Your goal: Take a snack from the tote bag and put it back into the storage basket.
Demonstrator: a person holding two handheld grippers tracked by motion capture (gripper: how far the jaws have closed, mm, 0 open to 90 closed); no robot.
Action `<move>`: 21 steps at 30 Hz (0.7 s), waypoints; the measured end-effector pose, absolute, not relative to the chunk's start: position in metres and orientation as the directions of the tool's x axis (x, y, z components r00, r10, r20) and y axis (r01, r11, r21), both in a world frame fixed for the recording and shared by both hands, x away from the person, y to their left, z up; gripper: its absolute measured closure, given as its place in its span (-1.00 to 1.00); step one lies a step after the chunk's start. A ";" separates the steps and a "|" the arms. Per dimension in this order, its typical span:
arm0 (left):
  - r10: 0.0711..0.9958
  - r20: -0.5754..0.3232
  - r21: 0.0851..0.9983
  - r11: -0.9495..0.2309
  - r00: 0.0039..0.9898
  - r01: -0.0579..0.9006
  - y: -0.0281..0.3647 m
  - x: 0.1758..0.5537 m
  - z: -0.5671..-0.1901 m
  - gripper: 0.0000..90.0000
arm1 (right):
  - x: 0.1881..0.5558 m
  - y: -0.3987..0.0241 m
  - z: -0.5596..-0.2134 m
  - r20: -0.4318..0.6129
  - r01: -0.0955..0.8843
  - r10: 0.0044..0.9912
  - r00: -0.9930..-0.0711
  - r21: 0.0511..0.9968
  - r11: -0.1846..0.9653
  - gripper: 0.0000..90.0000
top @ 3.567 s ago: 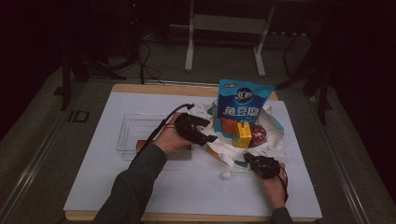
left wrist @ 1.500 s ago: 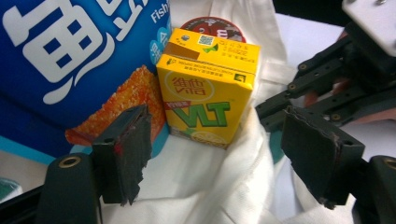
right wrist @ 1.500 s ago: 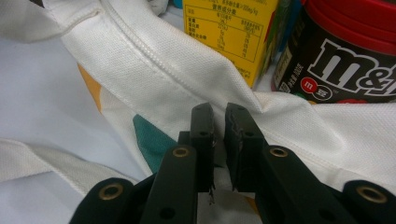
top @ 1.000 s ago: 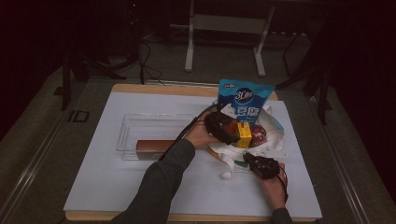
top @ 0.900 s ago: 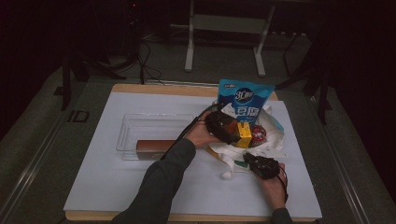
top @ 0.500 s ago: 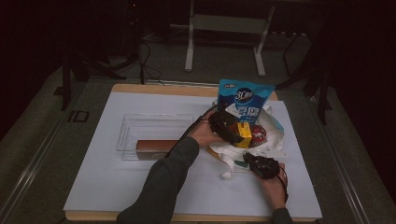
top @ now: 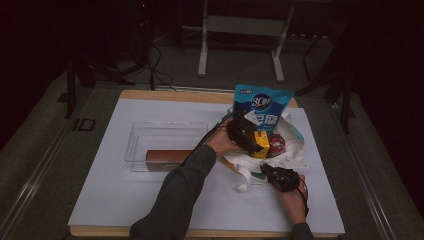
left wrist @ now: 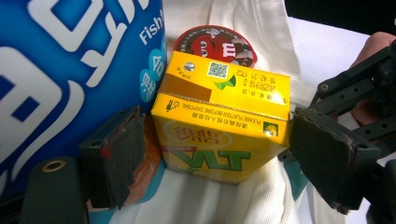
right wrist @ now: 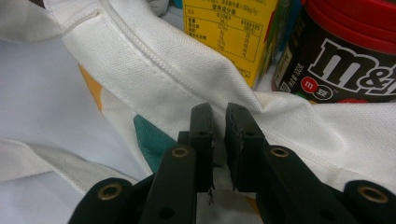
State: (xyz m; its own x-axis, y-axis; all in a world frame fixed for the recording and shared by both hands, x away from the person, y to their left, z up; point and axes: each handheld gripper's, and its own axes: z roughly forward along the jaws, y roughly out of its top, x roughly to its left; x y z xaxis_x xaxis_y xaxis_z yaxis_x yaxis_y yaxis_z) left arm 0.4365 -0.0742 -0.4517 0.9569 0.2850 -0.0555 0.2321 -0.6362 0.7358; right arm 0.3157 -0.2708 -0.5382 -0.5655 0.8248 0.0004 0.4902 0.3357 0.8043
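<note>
A staged recording space, something like a lab or studio, is showing here rather than a home. A wooden table [top: 165, 94] covered by a white sheet [top: 115, 195] is sitting under bright light while everything around it is fading into darkness. At twelve o'clock a metal stand [top: 240, 25] is rising from grey carpet [top: 45, 145], and cables [top: 155, 65] are trailing at eleven o'clock.

**Two tools at the white bag**

On the desk [top: 150, 210], the left tool [top: 248, 141] reaches into a white cloth bag [top: 295, 150], at a yellow carton [top: 261, 148] beside a blue pouch [top: 262, 104]. The right tool [top: 278, 176] sits at the bag's near edge. A clear tray [top: 165, 135] holds a brown block [top: 167, 156].
</note>
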 end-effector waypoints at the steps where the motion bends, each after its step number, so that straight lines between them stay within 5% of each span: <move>1: 0.285 -0.053 0.735 -0.638 0.957 0.231 -0.075 0.437 -0.452 -0.58 | 0.316 -0.271 -0.538 0.001 0.490 0.824 -0.566 0.805 0.335 0.80; 21: 0.267 -0.023 0.728 -0.656 0.963 0.199 -0.089 0.437 -0.463 -0.51 | 0.316 -0.271 -0.538 0.005 0.491 0.824 -0.567 0.805 0.334 0.80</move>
